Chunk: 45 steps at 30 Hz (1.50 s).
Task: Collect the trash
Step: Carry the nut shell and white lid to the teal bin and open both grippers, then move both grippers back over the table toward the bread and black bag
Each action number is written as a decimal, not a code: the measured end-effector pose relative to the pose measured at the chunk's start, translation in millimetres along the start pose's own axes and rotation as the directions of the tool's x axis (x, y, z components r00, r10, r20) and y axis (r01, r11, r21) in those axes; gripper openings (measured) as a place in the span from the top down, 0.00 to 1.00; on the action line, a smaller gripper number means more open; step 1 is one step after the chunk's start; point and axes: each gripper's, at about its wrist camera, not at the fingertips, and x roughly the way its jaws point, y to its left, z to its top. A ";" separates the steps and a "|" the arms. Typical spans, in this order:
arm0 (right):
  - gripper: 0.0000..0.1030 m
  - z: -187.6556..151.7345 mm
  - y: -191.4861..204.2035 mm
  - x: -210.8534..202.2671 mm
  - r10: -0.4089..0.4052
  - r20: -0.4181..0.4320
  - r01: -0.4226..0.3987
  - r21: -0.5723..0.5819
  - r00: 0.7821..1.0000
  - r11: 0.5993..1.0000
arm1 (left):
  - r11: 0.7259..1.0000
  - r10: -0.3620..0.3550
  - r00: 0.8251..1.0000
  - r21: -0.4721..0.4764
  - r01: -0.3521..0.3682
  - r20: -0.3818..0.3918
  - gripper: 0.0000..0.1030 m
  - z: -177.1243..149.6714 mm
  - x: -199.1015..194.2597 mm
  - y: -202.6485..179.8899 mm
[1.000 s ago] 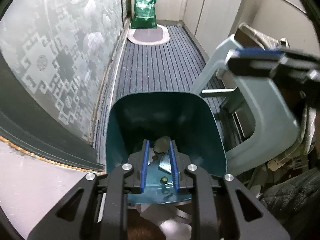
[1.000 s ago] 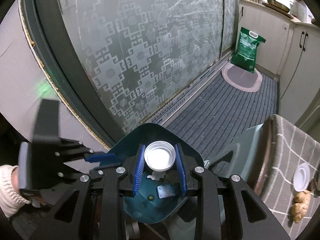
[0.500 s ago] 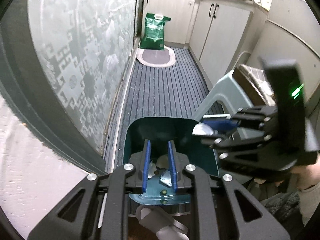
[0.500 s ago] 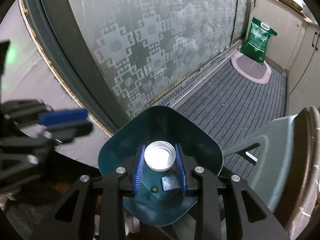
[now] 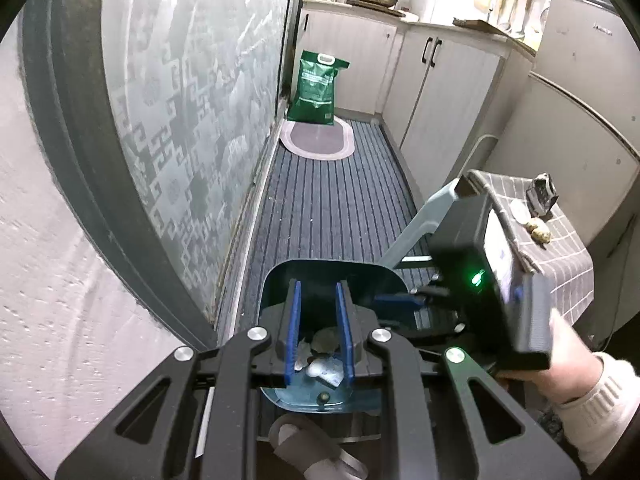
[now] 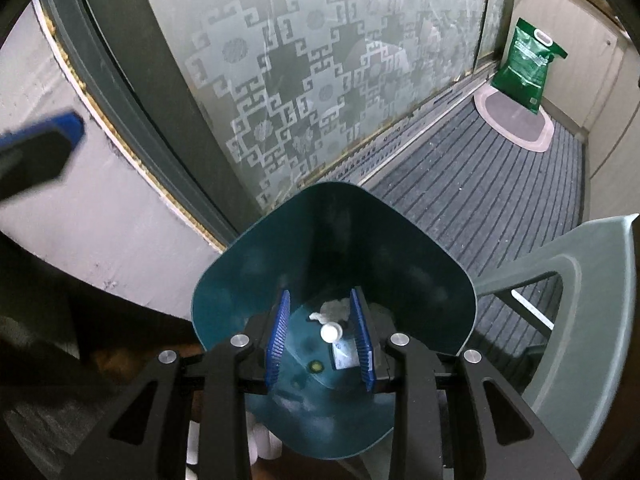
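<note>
Both grippers over the teal trash bin

Left wrist: our left gripper fingers sit narrowly parted, empty, above the teal trash bin; only here we see the right gripper.
Right wrist: our right gripper fingers narrowly parted, empty; white bottle cap lies inside the bin among scraps.
</note>
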 end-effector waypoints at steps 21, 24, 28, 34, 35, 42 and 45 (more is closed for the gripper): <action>0.70 -2.8 -0.4 -46.2 0.043 0.086 -0.043 -0.002 0.995 0.999 | 1.000 -0.004 0.994 0.012 0.002 0.106 0.81 25.9 -36.9 -34.0; 0.70 -4.8 -4.9 -63.8 0.034 0.122 -0.034 -0.002 0.992 0.999 | 1.000 -0.015 0.992 0.023 0.012 0.127 0.81 31.3 -40.3 -47.9; 0.70 -8.5 -16.1 -88.9 0.024 0.173 -0.028 0.017 0.985 0.999 | 0.999 -0.037 0.989 0.043 0.031 0.144 0.81 36.9 -41.7 -66.5; 0.70 -20.2 -44.2 -132.3 -0.025 0.254 0.011 0.057 0.967 0.998 | 0.996 -0.069 0.985 0.072 0.058 0.159 0.76 45.2 -38.7 -93.9; 0.70 -23.9 -50.9 -139.7 -0.037 0.265 0.020 0.068 0.963 0.997 | 0.995 -0.074 0.984 0.075 0.062 0.161 0.74 46.2 -37.6 -97.9; 0.62 -47.0 -95.3 -177.2 -0.122 0.298 0.082 0.144 0.947 0.986 | 0.989 -0.121 0.980 0.098 0.107 0.158 0.67 54.4 -22.5 -133.2; 0.62 -55.6 -112.4 -190.2 -0.160 0.295 0.115 0.164 0.942 0.980 | 0.986 -0.141 0.979 0.109 0.125 0.149 0.67 57.1 -14.7 -149.1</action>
